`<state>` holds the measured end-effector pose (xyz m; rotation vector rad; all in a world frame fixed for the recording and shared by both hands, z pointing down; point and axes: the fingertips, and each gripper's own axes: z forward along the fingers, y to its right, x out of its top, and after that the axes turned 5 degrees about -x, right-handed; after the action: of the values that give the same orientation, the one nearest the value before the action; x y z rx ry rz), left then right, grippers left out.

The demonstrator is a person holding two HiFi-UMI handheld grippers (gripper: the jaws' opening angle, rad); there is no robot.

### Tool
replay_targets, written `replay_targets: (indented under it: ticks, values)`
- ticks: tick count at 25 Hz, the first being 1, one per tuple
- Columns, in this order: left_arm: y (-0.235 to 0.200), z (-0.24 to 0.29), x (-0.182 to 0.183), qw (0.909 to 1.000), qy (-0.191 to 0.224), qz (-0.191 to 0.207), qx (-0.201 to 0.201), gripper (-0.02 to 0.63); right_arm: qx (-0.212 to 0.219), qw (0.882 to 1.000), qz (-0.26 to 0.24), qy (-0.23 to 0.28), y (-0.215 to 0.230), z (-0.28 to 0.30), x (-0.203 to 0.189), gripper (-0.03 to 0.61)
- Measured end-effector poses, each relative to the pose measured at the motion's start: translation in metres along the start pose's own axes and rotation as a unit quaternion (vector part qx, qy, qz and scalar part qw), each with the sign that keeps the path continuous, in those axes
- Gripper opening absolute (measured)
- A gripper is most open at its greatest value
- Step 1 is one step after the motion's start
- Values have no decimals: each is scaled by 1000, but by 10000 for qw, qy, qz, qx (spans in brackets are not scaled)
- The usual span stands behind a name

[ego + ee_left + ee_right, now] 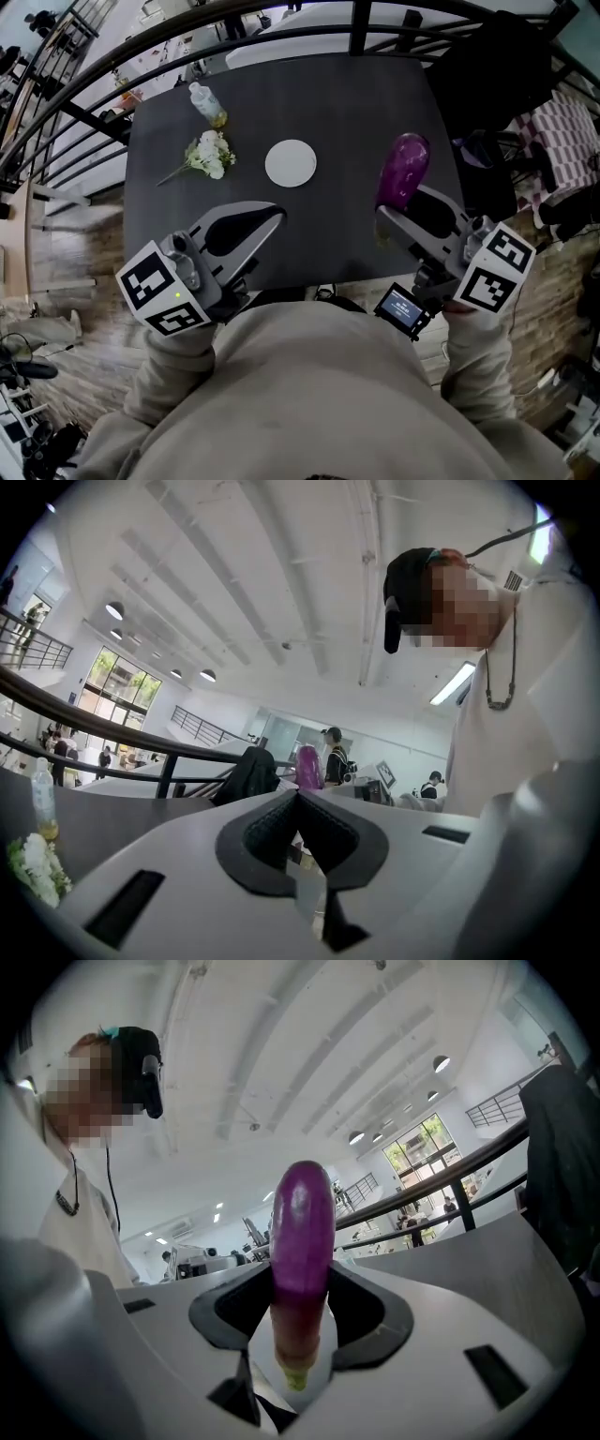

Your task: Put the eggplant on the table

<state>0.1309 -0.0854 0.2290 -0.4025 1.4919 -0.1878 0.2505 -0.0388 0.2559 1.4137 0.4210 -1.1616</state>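
Observation:
The purple eggplant (404,169) stands nearly upright over the right side of the dark table (347,103), its greenish stem end pointing down. My right gripper (399,202) is shut on its lower part. In the right gripper view the eggplant (302,1232) rises between the black pads (361,1309), held at both sides. My left gripper (274,216) hovers over the table's near edge at the left, shut with nothing in it; its pads (272,827) meet at the tip. Far off in the left gripper view, the eggplant (307,766) shows small.
A white round plate (291,163) lies mid-table, with a small flower bunch (210,155) and a clear bottle (206,103) to its left. A dark jacket (497,75) hangs at the table's right. A black railing (84,117) curves round the far side.

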Motion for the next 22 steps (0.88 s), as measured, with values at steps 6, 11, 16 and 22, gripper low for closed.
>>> replay_targets:
  ticks: [6,11,16,22]
  values:
    - [-10,10,13,9997,-36,45,-235,5,-209,9996,-20,172,5,1,17,198]
    - [-27,0,24,9993,7,61,-371,5,-304,9993,-65,205,0,22,24,197]
    - [-49,-16,29,9990,36,-44,-446,5,-344,9993,-127,116,-7,53,32,197]
    - [-81,-47,26,9984,95,-262,-484,5,-450,9986,-185,-186,-15,104,28,197]
